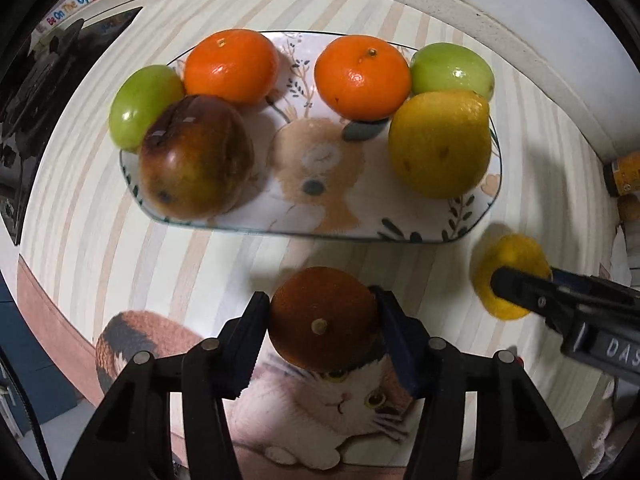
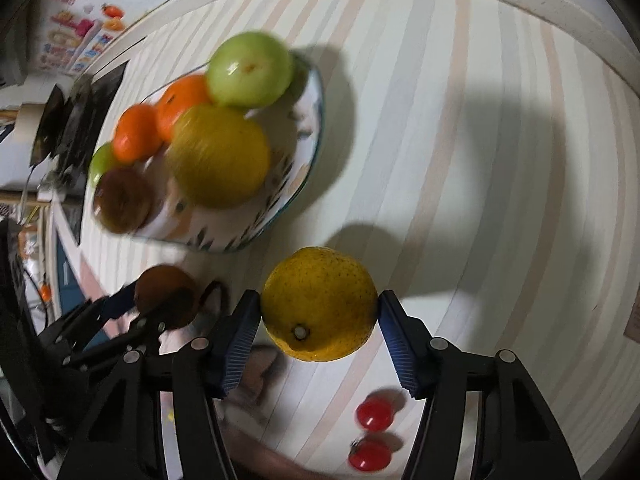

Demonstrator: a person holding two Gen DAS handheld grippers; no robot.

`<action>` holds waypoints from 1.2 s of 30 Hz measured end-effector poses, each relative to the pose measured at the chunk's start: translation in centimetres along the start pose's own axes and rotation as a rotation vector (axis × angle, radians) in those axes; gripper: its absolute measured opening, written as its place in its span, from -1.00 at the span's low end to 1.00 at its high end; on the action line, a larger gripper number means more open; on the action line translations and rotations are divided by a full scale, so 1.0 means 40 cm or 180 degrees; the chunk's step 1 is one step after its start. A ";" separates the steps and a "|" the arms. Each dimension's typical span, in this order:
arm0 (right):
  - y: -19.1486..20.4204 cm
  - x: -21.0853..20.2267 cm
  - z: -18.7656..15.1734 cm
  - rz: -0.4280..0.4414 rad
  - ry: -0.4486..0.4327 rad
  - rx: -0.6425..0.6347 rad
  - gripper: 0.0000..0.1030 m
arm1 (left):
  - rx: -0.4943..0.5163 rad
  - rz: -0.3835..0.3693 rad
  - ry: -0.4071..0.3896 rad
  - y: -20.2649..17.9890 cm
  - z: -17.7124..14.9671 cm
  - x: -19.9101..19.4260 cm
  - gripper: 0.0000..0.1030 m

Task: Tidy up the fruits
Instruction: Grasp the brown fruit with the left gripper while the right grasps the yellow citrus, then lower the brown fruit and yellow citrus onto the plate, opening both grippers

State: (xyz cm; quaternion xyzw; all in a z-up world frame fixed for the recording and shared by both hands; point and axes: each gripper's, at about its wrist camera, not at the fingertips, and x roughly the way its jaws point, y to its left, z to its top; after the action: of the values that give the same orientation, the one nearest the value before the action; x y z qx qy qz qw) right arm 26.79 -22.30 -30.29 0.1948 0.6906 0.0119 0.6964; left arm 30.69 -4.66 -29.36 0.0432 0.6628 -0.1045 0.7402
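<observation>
Left gripper (image 1: 322,326) jaws pinching brown fruit (image 1: 322,316), right gripper (image 2: 318,316) jaws pinching yellow fruit (image 2: 319,304); we judge next: carry both onto plate (image 1: 420,232).

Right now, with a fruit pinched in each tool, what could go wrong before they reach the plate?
1. The left tool pinches the round brown fruit only at its sides; it might slip out.
2. The plate already holds six fruits, leaving only the middle bare. A fruit set there could nudge the lemon or mango toward the rim.
3. The right tool, holding the yellow fruit, is close beside the left one; heading for the same gap, they might collide.
</observation>
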 end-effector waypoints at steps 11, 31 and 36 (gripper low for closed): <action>0.049 0.057 -0.071 0.0097 0.0149 -0.0096 0.24 | -0.0177 -0.0011 0.0114 0.076 -0.101 -0.026 0.03; 0.044 -0.068 -0.002 0.0809 -0.0422 0.0442 0.22 | 0.0231 -0.0234 -0.0157 0.035 0.194 -0.228 0.03; 0.073 -0.036 0.035 0.1037 -0.0486 0.0647 0.22 | 0.0351 -0.0073 -0.0015 0.029 0.302 -0.175 0.03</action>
State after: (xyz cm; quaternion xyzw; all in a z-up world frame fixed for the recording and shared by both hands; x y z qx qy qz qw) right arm 28.81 -20.36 -28.09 0.3736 0.5928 0.0398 0.7123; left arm 41.99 -5.28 -21.11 0.0761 0.6548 -0.1494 0.7369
